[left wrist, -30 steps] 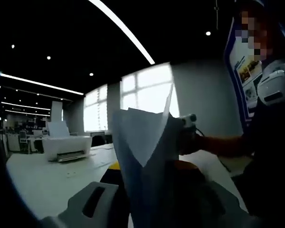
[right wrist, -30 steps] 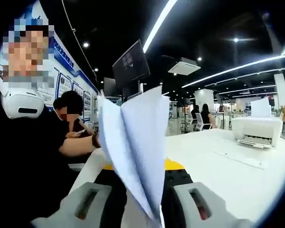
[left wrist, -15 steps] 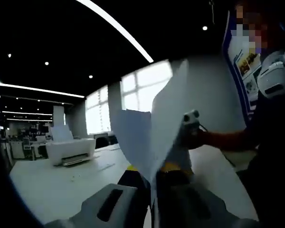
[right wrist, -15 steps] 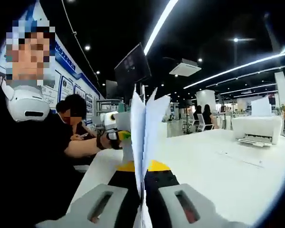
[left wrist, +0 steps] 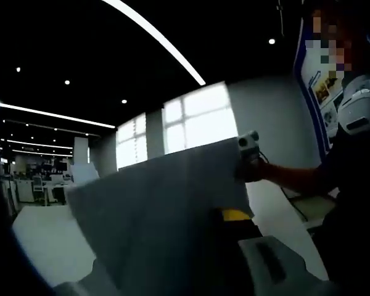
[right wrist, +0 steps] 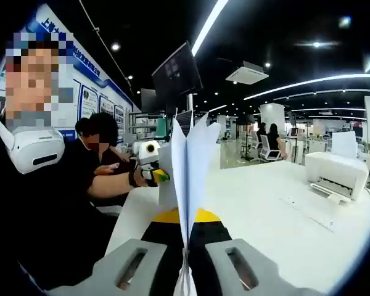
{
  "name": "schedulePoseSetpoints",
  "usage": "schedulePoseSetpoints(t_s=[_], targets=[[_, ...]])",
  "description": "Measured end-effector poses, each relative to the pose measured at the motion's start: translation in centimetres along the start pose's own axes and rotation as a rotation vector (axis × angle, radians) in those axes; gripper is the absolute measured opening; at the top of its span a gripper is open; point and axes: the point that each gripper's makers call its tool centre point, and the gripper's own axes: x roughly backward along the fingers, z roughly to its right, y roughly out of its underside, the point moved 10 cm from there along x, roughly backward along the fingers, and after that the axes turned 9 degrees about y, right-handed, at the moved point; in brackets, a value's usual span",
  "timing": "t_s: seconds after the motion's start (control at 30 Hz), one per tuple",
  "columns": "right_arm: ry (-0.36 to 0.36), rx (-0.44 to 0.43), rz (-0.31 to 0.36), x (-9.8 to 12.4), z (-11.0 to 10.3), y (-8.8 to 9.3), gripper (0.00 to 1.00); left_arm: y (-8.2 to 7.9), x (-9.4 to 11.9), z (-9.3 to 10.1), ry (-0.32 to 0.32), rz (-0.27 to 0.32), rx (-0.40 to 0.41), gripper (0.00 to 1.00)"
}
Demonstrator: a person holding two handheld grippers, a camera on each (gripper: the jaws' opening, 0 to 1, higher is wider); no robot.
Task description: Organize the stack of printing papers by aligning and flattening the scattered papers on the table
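— So where are the papers (right wrist: 188, 179)?
— Upright and edge-on in the right gripper view, pinched at their lower edge between the two jaws of the right gripper (right wrist: 186, 266), which are closed tight on them. The sheets fan slightly apart at the top.
— And the other end?
— In the left gripper view the same papers (left wrist: 166, 216) lie broadside across the lower half, covering the jaws of the left gripper (left wrist: 191, 271); one jaw shows at 5 o'clock, the other is hidden, so I cannot tell how they stand. In the right gripper view the left gripper (right wrist: 149, 166) sits just beside the sheets at 9 o'clock, in the person's hand.
— What lies around?
— A white bench (right wrist: 265, 209) spreads beneath. A white printer (right wrist: 336, 172) stands on it at 3 o'clock in the right gripper view, well apart from the papers. A dark monitor (right wrist: 176, 74) hangs at 12 o'clock, and a seated person (right wrist: 102, 151) is behind the outstretched arm. In the left gripper view bright windows (left wrist: 194, 120) stand beyond the sheets.
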Motion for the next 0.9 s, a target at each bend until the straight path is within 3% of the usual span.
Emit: schedulePoseSetpoints(t_s=[0.17, 0.33, 0.73, 0.9], targets=[[-0.010, 0.084, -0.058, 0.3, 0.7, -3.8, 0.00, -1.0, 0.6, -0.1, -0.007, 0.016, -0.012, 0.28], [-0.015, 0.147, -0.096, 0.5, 1.5, -6.4, 0.00, -1.7, 1.3, -0.2, -0.020, 0.024, -0.025, 0.28], [-0.020, 0.255, -0.230, -0.1, 1.4, -9.4, 0.00, -3.7, 3.2, -1.0, -0.064, 0.014, -0.063, 0.29], [-0.037, 0.300, -0.300, -0.8, 1.1, -10.6, 0.00, -4.9, 2.7, -1.5, -0.052, -0.008, -0.085, 0.30]])
